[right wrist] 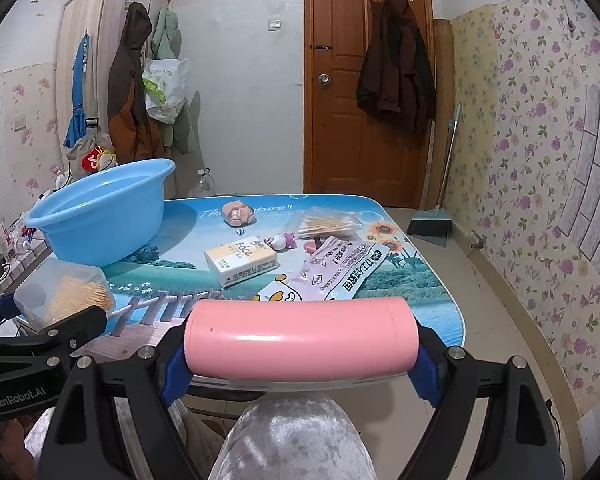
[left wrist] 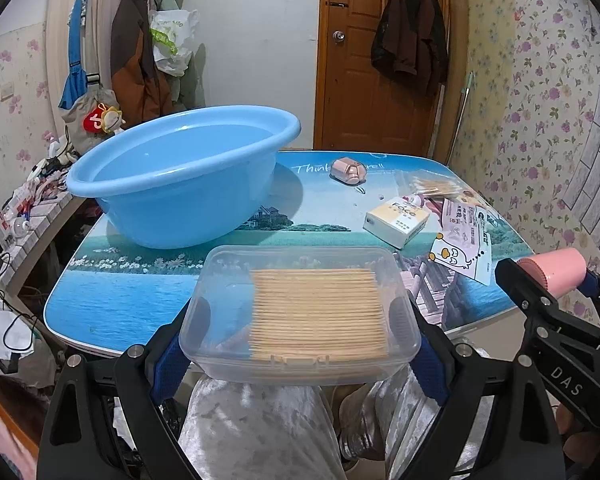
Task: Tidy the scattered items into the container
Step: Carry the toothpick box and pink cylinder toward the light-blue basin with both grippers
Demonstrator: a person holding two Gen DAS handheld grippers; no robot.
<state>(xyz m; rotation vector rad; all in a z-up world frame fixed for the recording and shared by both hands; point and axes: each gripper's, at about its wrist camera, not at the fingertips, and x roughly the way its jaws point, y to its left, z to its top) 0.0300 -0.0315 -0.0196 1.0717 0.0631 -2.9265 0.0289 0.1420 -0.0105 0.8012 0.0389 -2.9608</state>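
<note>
My left gripper [left wrist: 302, 344] is shut on a clear plastic box of toothpicks [left wrist: 300, 312], held at the table's near edge; the box also shows in the right wrist view [right wrist: 66, 294]. My right gripper [right wrist: 300, 360] is shut on a pink cylinder [right wrist: 300, 338], held sideways above the near edge; the cylinder also shows in the left wrist view [left wrist: 552, 274]. The empty light blue basin [left wrist: 180, 172] stands at the table's far left, also seen in the right wrist view [right wrist: 100, 212]. On the table lie a tissue pack [right wrist: 242, 260], a cotton swab bag [right wrist: 326, 224], a printed packet [right wrist: 340, 274], a small toy [right wrist: 282, 240] and a pink object [right wrist: 238, 214].
The table [left wrist: 140, 300] has a blue seascape top. A wooden door [right wrist: 364, 80] with a hanging coat is behind it. A broom [right wrist: 432, 224] leans at the right wall. A cluttered shelf [left wrist: 16, 216] is to the left. My knees are below the grippers.
</note>
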